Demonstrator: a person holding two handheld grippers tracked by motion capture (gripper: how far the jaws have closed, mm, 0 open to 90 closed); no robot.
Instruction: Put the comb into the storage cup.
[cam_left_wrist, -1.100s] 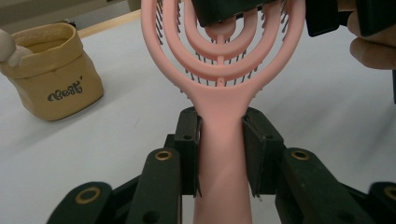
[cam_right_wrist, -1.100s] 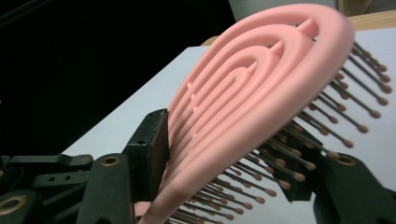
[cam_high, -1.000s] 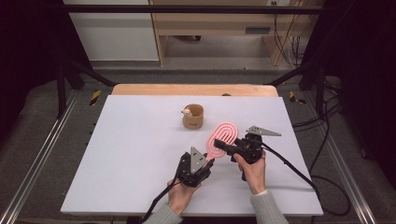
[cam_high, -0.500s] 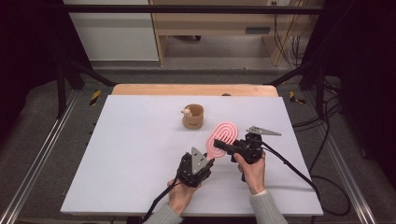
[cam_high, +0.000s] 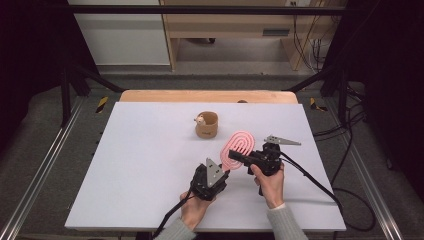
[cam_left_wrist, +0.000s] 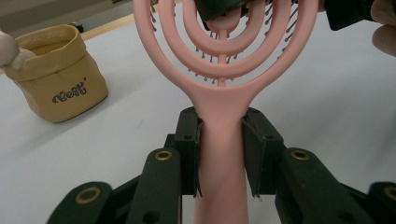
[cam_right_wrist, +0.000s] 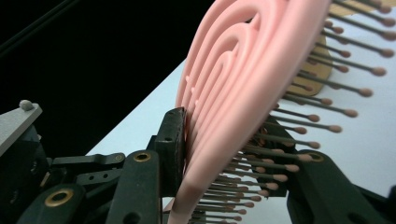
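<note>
1. Brush (cam_high: 235, 149) sits just in front of the tan pot (cam_high: 206, 125) and a little to its right, held off the white table (cam_high: 140, 165)
2. Left gripper (cam_left_wrist: 222, 140) is clamped on the pink handle, jaws partly closed with both pads on its sides; I read that as the anchor hold
3. Right gripper (cam_right_wrist: 219, 154) has just been closing across the brush head: one pad on the smooth back, the other in among the bristles (cam_right_wrist: 327, 74)
4. My guess is the second grip is there to take the brush over, or steady it, on the side away from the pot
</note>
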